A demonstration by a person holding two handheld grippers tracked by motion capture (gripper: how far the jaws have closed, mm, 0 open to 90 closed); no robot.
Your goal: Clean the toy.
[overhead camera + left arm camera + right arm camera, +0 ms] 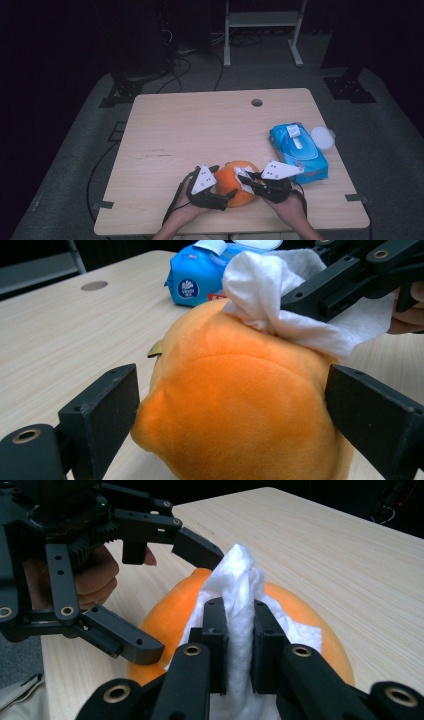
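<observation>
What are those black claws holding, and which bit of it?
The right gripper pinches a bunched fold of the white wipe. The left gripper straddles the orange plush toy, jaws wide.

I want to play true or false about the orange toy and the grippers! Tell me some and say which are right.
1. The right gripper is shut on a white wipe. True.
2. The wipe touches the orange toy. True.
3. The left gripper is squeezing a blue cup. False: its jaws stand wide on either side of the orange toy.
4. The blue wipe pack lies on the floor. False: it lies on the table, toward the right edge in the high view.
5. A white lid sits beside the wipe pack. True.
</observation>
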